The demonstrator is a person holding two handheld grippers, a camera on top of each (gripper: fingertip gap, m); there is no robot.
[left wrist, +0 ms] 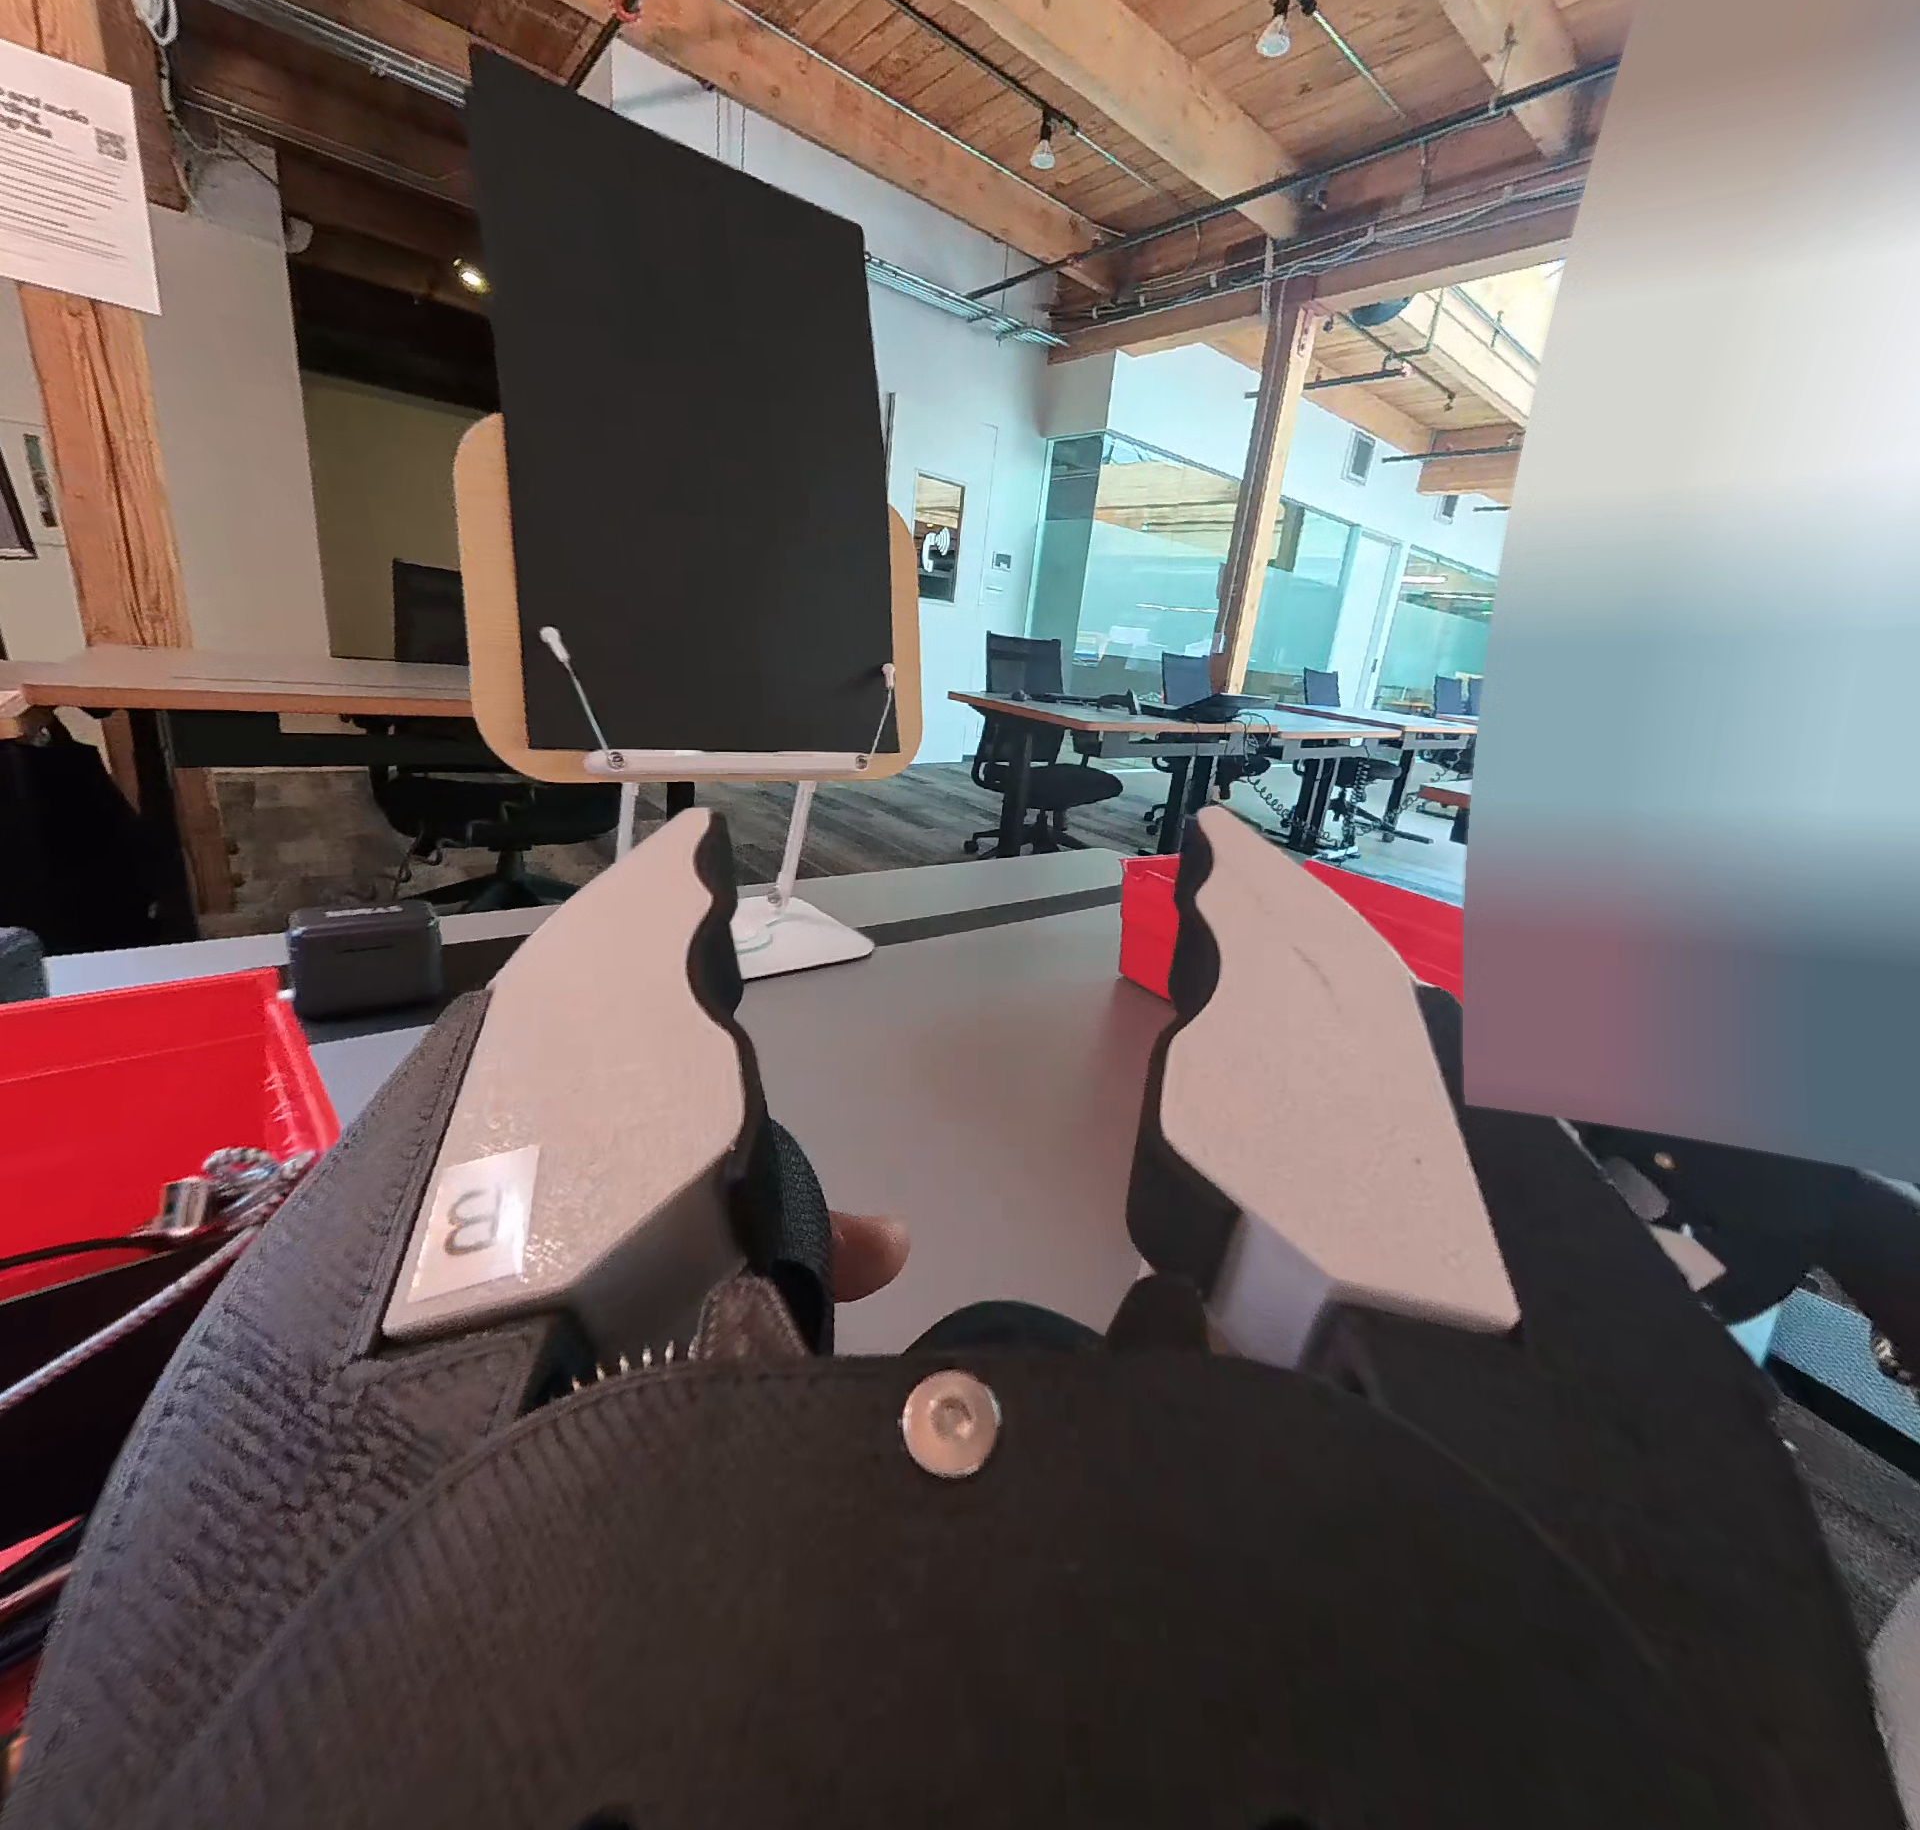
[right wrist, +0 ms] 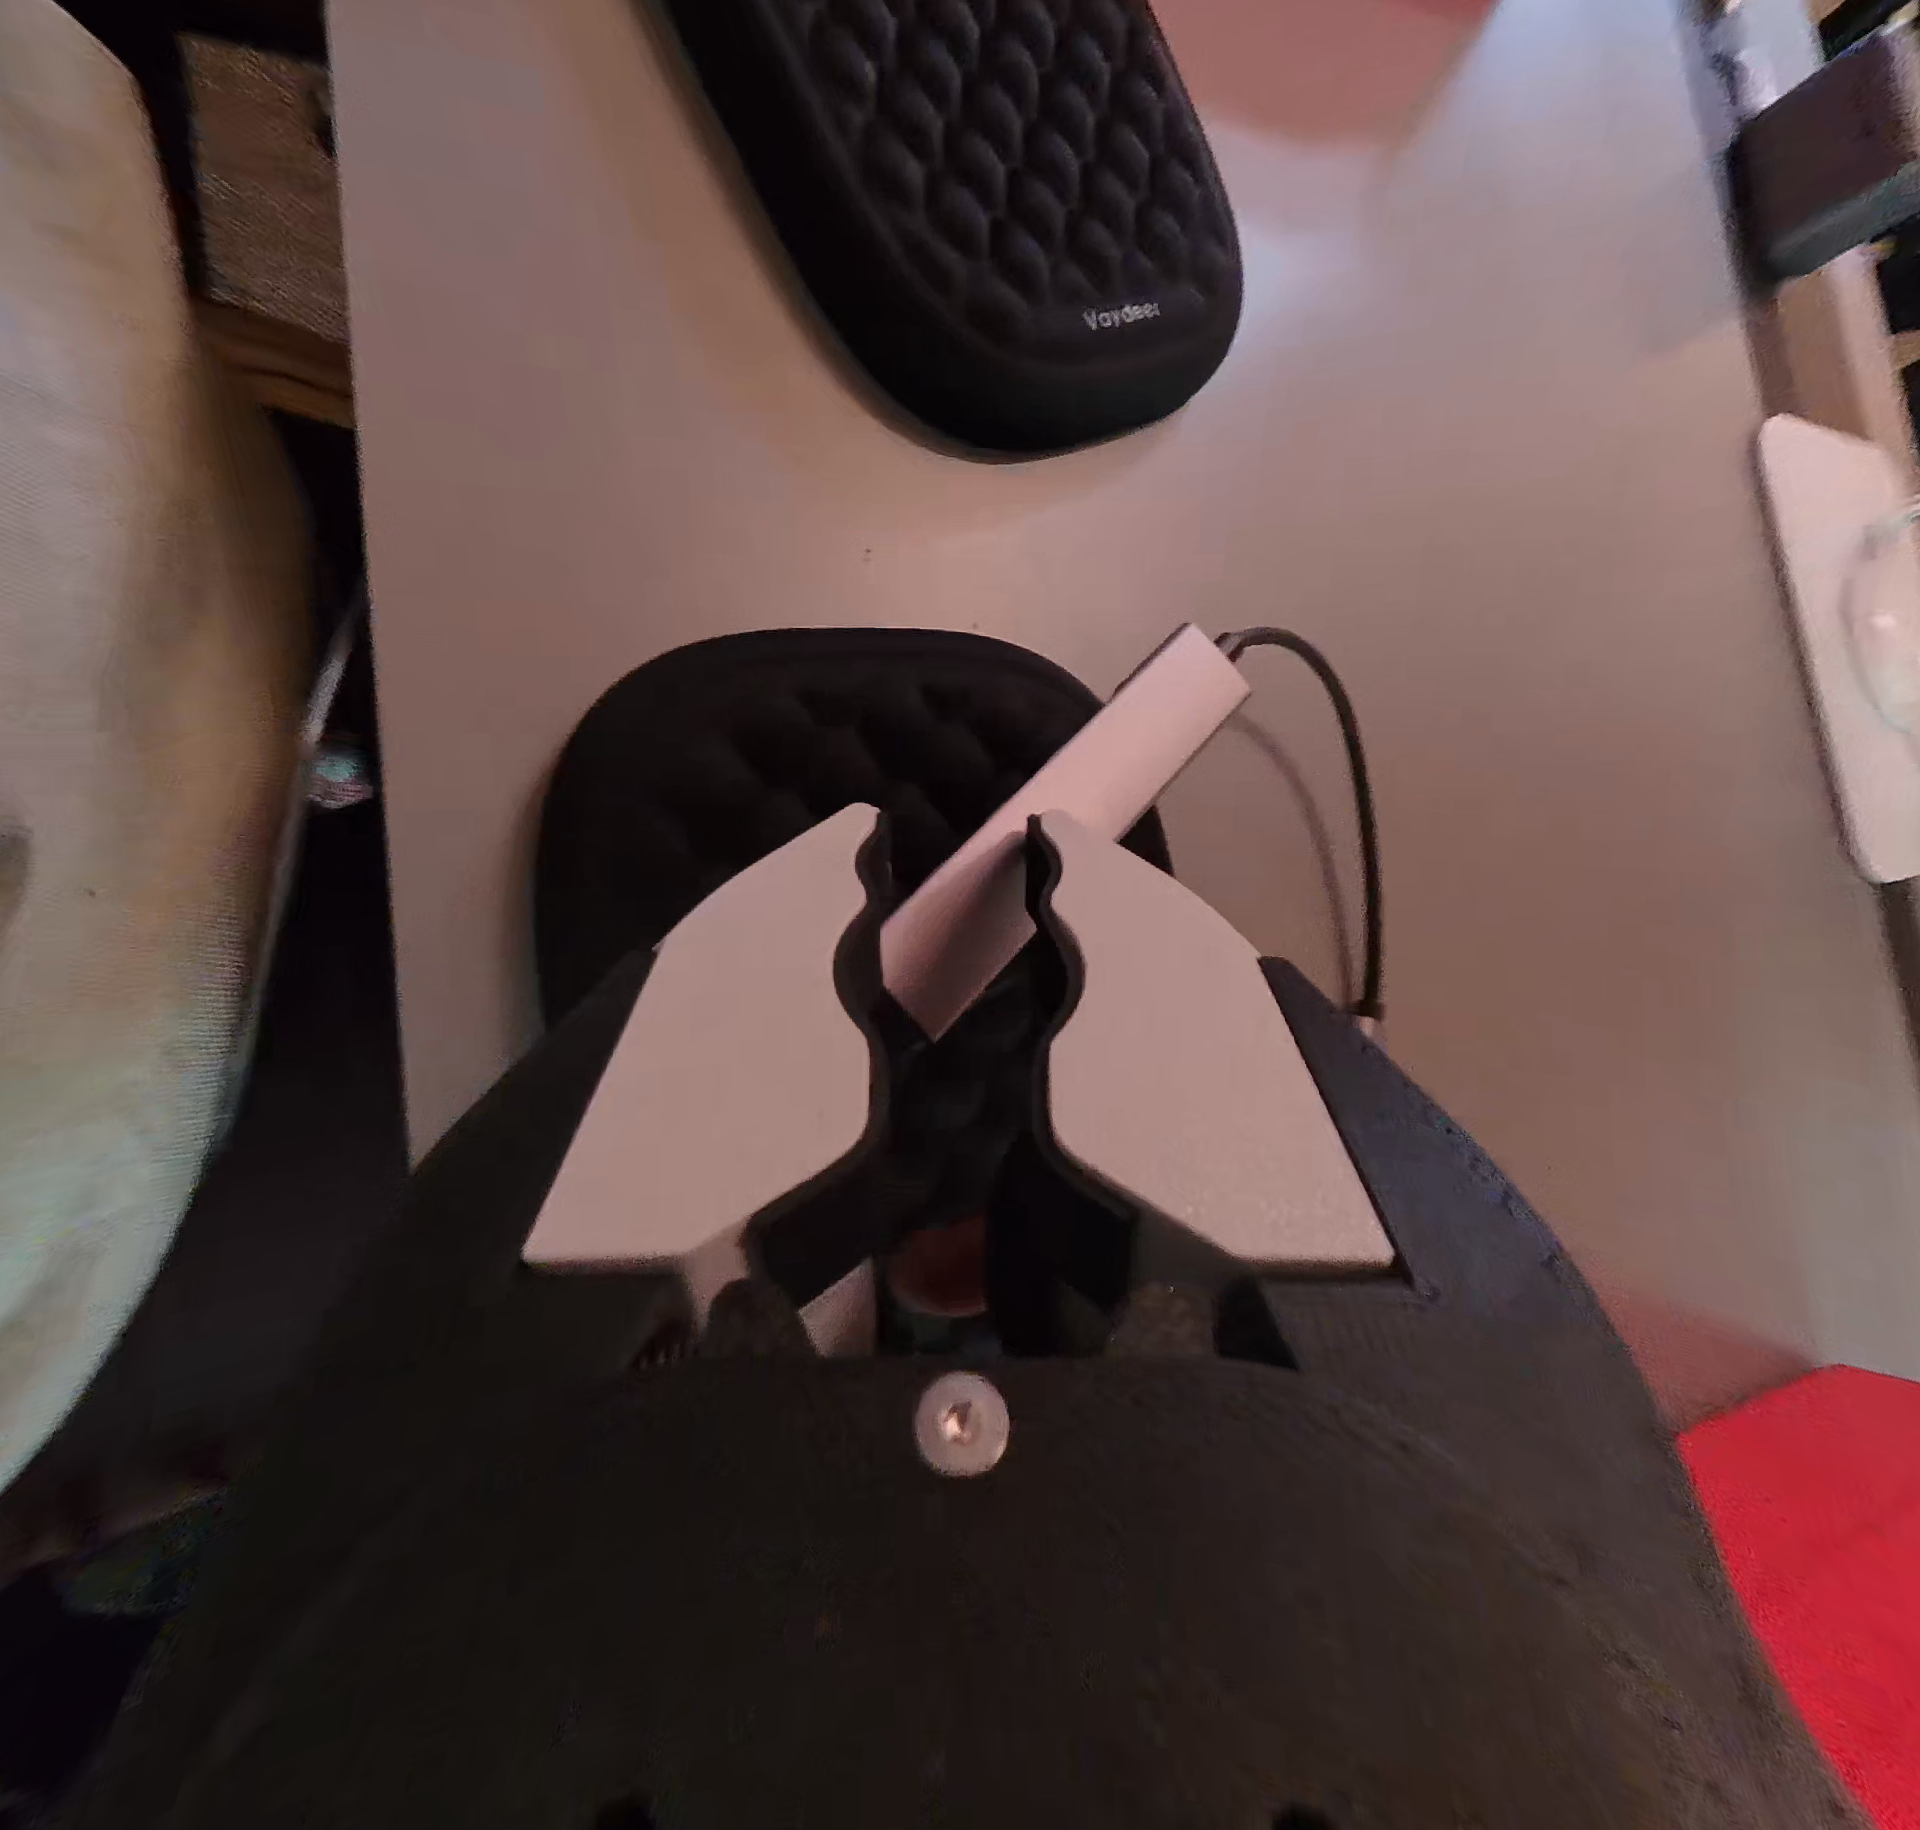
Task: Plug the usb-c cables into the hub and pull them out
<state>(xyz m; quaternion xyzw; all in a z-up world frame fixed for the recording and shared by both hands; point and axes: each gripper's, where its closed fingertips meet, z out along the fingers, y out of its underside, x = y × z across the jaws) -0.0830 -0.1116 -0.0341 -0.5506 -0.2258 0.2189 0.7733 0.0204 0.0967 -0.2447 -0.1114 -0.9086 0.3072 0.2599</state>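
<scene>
Hub (right wrist: pixel 1049 824) pinched slantwise in my right gripper (right wrist: pixel 958 835), lifted over a black pad (right wrist: pixel 727 741), its cable (right wrist: pixel 1351 741) looping off right, probably to present the ports. My left gripper (left wrist: pixel 956 845) hangs spread and empty above the table (left wrist: pixel 935 1032), red bins (left wrist: pixel 135 1084) flanking; room ahead is clear to the stand (left wrist: pixel 790 933).

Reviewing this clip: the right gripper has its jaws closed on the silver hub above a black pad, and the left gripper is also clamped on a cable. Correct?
Not quite. In the left wrist view the left gripper has its jaws wide apart and holds nothing. The rest stands: the right wrist view shows the right gripper closed on the silver hub above the black pad.
</scene>
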